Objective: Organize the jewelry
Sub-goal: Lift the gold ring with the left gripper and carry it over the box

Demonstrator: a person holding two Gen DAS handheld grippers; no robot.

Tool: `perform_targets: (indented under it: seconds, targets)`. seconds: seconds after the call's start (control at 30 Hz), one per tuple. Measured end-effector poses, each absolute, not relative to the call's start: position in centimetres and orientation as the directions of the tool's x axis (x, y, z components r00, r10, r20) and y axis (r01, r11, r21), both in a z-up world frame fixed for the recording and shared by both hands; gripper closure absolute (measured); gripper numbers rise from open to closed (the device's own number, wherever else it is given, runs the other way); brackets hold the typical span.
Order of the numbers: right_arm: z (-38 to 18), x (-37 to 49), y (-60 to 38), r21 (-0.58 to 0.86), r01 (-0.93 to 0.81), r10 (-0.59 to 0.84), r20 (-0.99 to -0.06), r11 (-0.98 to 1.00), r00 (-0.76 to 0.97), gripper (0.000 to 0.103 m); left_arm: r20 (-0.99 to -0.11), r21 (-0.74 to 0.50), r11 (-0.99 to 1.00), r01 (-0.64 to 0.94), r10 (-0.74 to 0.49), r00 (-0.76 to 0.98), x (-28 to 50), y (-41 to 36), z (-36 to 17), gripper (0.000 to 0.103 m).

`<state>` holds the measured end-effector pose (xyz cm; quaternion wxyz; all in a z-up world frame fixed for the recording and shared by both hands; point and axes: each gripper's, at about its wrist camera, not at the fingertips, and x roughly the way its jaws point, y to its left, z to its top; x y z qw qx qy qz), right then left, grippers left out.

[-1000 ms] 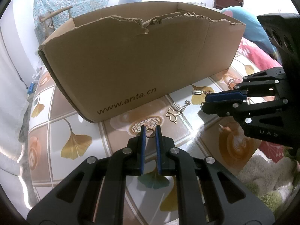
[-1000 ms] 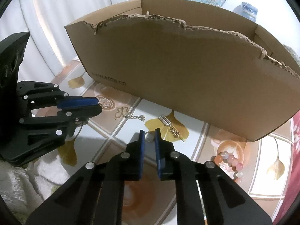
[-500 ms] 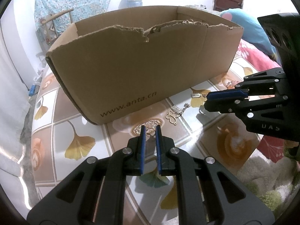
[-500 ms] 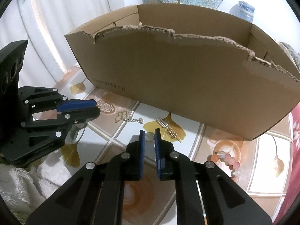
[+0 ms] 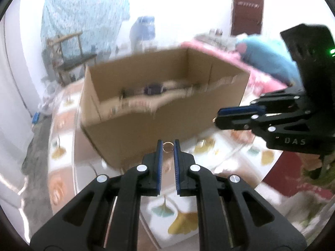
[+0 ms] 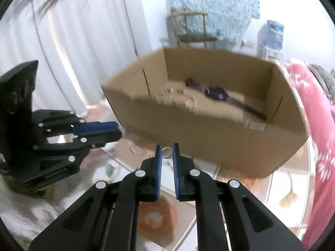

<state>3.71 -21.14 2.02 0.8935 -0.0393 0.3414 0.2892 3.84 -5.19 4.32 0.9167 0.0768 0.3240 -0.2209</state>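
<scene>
Table: it has a leaf pattern and the box stands on it. The picture is blurry, so you cannot pick out the small things lying there.
Box: big, brown, open on top. It stands right ahead of both your tongs. You can see dark things on its floor, too blurry to name. Lift high enough to pass over the torn front wall.
Left tongs: pressed close, pinching a gold ring at the very tips. Keep your squeeze even so it does not slip out.
Right tongs: also pressed close, pinching a silver ring at the tips. Keep them apart from the left tongs.
Next step, I think: carry both rings over the box, go low inside, then let go gently. Move slowly, since a tiny ring can roll away.
</scene>
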Motion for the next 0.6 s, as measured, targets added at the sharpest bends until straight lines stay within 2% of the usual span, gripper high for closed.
perform_targets:
  seconds: [0.17,0.27,0.33,0.4,0.47,0.6]
  targets:
    - [6.8,5.4,-22.8,0.156,-0.598,0.573,-0.548,0.786,0.61,0.093,-0.54,-0.015,0.861,0.508,-0.435,0.721,5.3,-5.3,8.8,0.094]
    - [8.7,9.2,-23.3,0.181,-0.615,0.591,-0.573,0.768,0.569,0.093,-0.543,-0.024,0.832,0.554,-0.476,0.691,8.5,-5.9,10.6,0.094]
    - [9.0,12.5,-22.7,0.2,-0.613,0.584,-0.617,0.764,0.527,0.093,-0.583,-0.026,0.823,0.567,-0.473,0.66,11.2,-6.7,10.9,0.094]
    - [8.4,16.5,-22.5,0.232,-0.597,0.558,-0.699,0.768,0.446,0.092,-0.666,-0.033,0.816,0.577,-0.448,0.596,14.9,-7.9,10.3,0.094]
    - [7.1,20.1,-22.5,0.274,-0.567,0.532,-0.766,0.777,0.36,0.093,-0.755,-0.093,0.812,0.577,-0.435,0.491,18.9,-9.0,8.9,0.094]
    - [3.1,25.2,-22.2,0.312,-0.484,0.451,-0.87,0.818,0.201,0.093,-0.866,-0.186,0.826,0.533,-0.394,0.308,24.7,-10.3,5.1,0.094]
